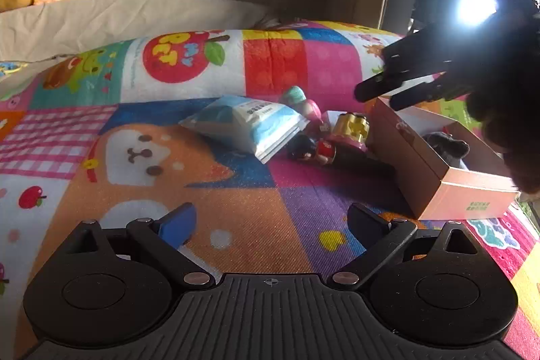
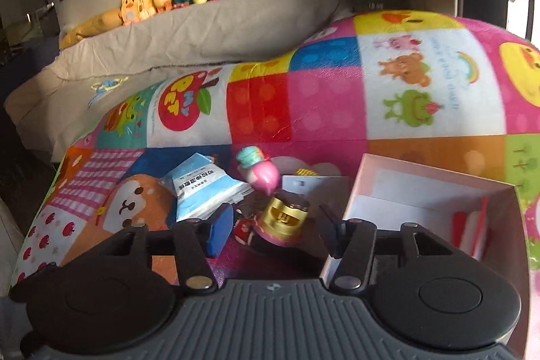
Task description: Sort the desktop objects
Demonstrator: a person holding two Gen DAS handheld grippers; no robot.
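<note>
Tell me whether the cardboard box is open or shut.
Open: the cardboard box has no lid on, and its white inside shows.

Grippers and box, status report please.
Both grippers, left and right, open, empty. Toys and blue-white packet on mat beside open box. Nothing blocking.

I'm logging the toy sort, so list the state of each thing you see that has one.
box: open, dark item inside
blue-white packet: sealed, lying flat
gold-topped toy: upright on mat
pink toy: tipped over
left claw: open, empty
right claw: open, empty, jaws either side of the gold-topped toy
</note>
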